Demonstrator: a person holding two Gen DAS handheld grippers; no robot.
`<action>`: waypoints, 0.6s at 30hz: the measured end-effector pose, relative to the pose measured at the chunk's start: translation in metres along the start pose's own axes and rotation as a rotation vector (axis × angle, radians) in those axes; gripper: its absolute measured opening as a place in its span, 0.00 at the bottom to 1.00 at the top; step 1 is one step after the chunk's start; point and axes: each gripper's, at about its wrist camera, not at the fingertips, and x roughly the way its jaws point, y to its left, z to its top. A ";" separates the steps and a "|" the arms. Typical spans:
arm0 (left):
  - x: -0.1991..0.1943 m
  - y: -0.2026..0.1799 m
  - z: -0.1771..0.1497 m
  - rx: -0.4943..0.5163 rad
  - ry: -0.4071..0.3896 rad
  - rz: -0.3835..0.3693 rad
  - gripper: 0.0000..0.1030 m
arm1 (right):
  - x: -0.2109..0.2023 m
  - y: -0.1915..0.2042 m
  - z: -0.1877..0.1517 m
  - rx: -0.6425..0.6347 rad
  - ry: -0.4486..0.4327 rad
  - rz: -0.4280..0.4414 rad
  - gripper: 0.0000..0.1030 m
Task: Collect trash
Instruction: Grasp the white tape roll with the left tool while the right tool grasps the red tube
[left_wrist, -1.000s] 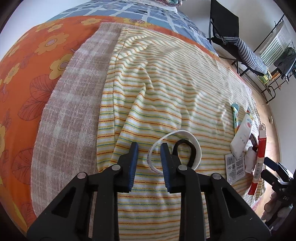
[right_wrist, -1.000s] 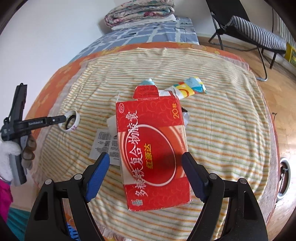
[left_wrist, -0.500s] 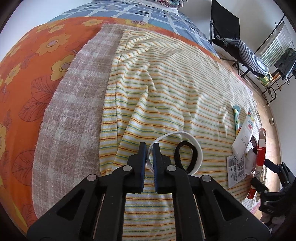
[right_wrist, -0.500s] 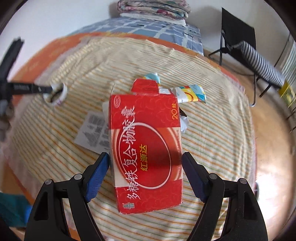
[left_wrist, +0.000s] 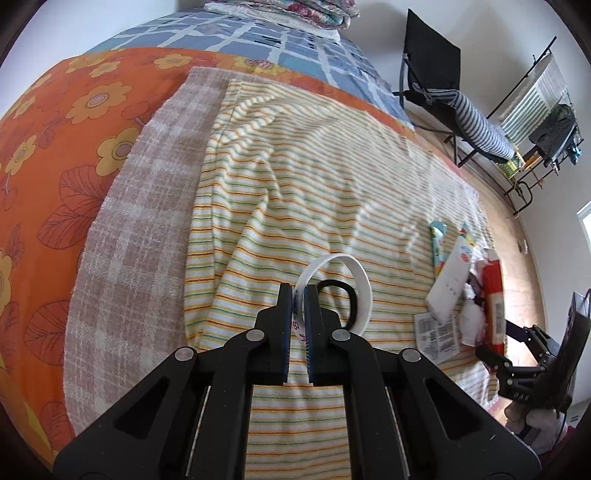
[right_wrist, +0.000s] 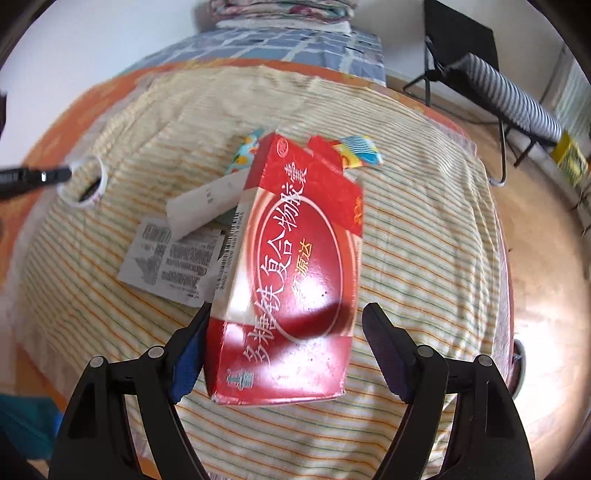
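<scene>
A big bed fills most of the view. On top lies a striped towel (left_wrist: 317, 192) with thin orange and green lines, and it has some soft wrinkles. Just beside it, under its edge, is a brown checked towel (left_wrist: 147, 206). Under both is an orange sheet (left_wrist: 59, 122) with yellow flowers (and big leaf shapes too). Farther back is a blue checked blanket (left_wrist: 258, 40), and folded quilts (left_wrist: 295, 11) are stacked at the far end. Beside the bed stands a black folding chair (left_wrist: 432, 70) with a striped cushion (left_wrist: 480, 129). The wooden floor (right_wrist: 546, 258) shines.
</scene>
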 end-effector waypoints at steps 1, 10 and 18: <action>-0.002 -0.002 0.000 0.003 -0.001 -0.008 0.04 | -0.003 -0.005 0.000 0.019 -0.007 0.011 0.77; -0.009 -0.022 -0.003 0.038 -0.012 -0.033 0.04 | -0.012 -0.039 0.003 0.176 -0.023 0.111 0.73; -0.013 -0.026 -0.003 0.042 -0.019 -0.050 0.04 | -0.013 -0.060 0.003 0.231 -0.013 0.116 0.46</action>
